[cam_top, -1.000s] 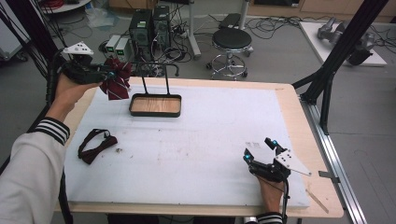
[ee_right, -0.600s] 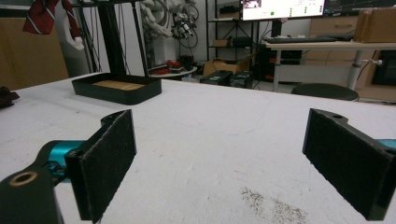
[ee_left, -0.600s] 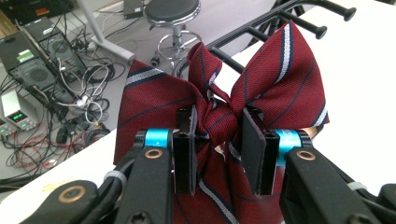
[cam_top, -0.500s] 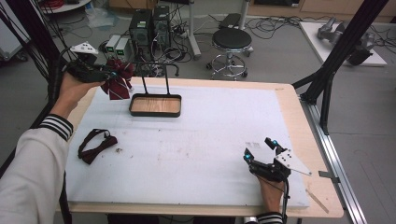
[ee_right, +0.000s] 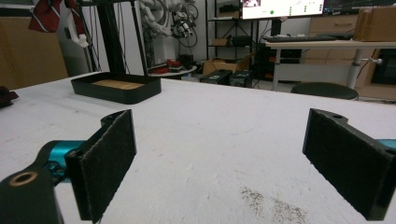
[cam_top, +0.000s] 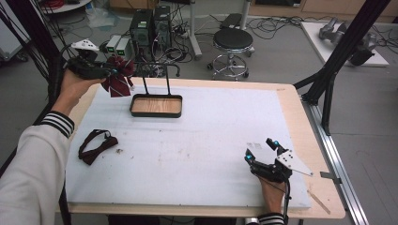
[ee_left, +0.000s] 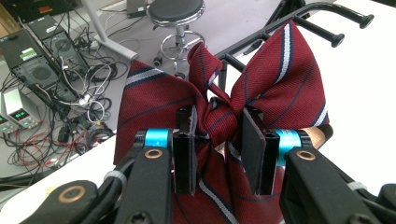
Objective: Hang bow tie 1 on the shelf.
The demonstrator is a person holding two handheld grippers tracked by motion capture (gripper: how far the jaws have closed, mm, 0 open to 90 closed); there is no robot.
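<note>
Two grippers: our left gripper [cam_top: 115,71] is up at far left, jaws clamped on the knot of the red striped bow tie [ee_left: 219,112]. Wings spread crosswise to the jaws. Stand bar [ee_left: 322,11] sits just beyond it, tray [cam_top: 156,106] below-right. Right gripper [cam_top: 259,151] rests near right, jaws wide, empty. Dark bow tie [cam_top: 96,145] lies near left.
</note>
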